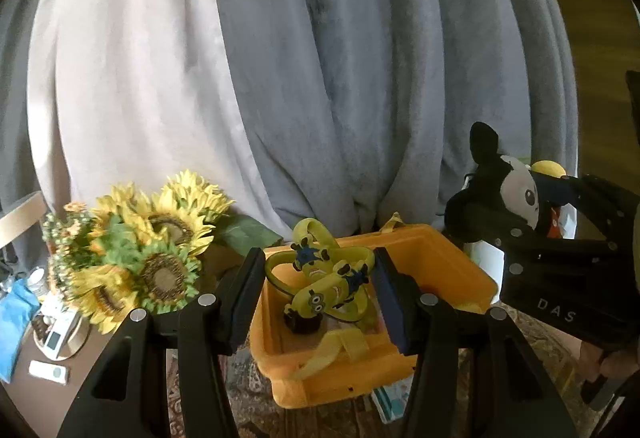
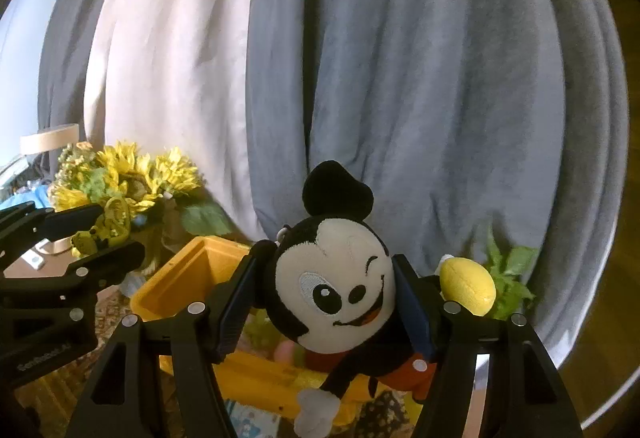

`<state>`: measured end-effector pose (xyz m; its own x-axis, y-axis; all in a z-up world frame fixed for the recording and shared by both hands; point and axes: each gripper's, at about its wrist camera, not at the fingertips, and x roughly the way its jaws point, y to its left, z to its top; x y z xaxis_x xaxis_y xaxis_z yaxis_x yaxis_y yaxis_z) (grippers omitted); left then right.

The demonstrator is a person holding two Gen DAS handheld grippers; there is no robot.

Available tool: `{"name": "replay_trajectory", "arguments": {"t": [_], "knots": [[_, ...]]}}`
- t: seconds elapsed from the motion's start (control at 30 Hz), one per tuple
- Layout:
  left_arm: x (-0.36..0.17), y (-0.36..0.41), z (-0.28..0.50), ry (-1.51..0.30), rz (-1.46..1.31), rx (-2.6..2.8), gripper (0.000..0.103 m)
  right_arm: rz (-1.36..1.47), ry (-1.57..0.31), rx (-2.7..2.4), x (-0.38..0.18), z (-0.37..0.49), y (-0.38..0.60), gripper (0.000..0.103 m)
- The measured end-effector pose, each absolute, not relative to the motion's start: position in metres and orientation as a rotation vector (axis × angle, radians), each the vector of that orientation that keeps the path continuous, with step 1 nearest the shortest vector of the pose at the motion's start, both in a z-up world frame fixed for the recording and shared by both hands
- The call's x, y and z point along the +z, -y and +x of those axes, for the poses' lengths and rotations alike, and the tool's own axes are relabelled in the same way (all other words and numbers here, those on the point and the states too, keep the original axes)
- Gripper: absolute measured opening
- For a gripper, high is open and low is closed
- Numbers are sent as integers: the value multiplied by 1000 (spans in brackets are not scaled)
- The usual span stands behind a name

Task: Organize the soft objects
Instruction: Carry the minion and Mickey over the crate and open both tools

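Note:
My left gripper is shut on a yellow minion soft toy with looping yellow straps; it hangs just above the open orange box. The right wrist view shows this gripper at the left with the yellow toy between its fingers. My right gripper is shut on a black-and-white mouse plush with red shorts. Its pads press on both sides of the head, above the orange box. The left wrist view has the right gripper and its plush at the right.
A bunch of artificial sunflowers stands left of the box, with grey and white curtains behind. A remote and small items lie on a brown surface at far left. The box rests on patterned cloth. A green plant is at right.

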<state>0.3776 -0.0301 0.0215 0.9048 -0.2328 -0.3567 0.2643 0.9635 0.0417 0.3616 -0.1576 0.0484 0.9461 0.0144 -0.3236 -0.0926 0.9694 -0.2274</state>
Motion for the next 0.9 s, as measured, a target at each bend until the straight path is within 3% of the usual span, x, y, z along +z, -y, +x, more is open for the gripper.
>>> {"name": "replay_trajectory", "arguments": {"t": [0.9], "knots": [[-55, 47, 493, -652, 185, -355, 54, -237, -658, 260, -30, 505, 146, 70]]}}
